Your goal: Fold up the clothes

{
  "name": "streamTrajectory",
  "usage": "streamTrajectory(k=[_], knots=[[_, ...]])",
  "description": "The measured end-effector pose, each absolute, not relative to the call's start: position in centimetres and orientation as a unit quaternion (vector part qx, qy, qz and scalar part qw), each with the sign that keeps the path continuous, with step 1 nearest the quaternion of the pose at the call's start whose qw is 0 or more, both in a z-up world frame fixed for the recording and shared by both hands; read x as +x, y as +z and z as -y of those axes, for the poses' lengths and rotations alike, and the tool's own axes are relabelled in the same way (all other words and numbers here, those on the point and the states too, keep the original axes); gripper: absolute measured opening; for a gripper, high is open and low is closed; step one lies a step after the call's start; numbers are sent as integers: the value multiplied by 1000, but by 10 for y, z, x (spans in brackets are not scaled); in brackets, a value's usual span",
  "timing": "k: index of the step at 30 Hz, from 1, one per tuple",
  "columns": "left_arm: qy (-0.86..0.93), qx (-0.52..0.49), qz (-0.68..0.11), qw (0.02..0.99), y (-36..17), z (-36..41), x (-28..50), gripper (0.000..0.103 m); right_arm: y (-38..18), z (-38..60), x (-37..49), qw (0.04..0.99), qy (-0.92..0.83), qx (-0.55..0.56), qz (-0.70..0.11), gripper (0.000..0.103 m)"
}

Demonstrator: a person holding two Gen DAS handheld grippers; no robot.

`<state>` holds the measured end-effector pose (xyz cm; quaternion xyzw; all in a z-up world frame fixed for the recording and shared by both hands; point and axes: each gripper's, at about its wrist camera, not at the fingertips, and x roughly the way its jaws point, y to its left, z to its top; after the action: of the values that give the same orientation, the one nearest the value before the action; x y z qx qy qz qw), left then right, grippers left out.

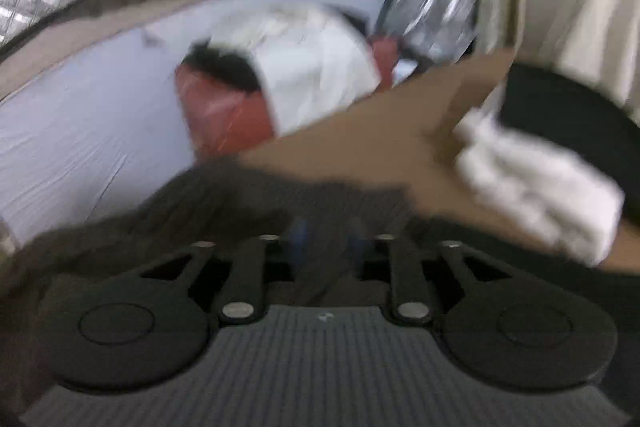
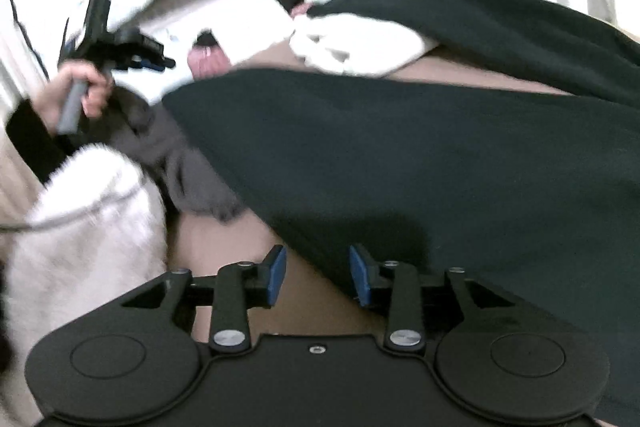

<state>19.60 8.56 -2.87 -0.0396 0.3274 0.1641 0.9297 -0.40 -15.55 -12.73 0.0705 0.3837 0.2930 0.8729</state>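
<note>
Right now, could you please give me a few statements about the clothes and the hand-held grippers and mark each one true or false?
1. The right hand-held gripper is open with nothing between its blue pads. True.
2. The dark green garment lies spread over the brown surface. True.
3. The left hand-held gripper lies abandoned on the bed. False: a hand holds it up by its handle.
4. Every piece of clothing in view is dark. False: a white garment lies beyond the green one, and a red item lies on the pale sheet.
5. Grey fabric lies right in front of the left hand-held gripper. True.
</note>
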Motion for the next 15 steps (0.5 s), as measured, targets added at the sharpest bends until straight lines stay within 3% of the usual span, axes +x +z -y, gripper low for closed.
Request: streamTrajectory(k=[2,4,8,12,15], knots=[[118,-60,-309,942,-11,-64,209,49,-117,181,-3,884,267,80,-375,52],[74,-79,-309,945,-2,-36,228,52,-108,207,0,899,224,77,-367,53],[6,-136,-339,931,-2,24,285,68,-87,258,20,907,152,63,-388,53],[15,-148,-353,924,-12,74,339,66,-26,313,56,906,102,95,-400,53],[21,-128,-333,934,-18,98,368,65,13,356,100,884,65,142,-441,63]])
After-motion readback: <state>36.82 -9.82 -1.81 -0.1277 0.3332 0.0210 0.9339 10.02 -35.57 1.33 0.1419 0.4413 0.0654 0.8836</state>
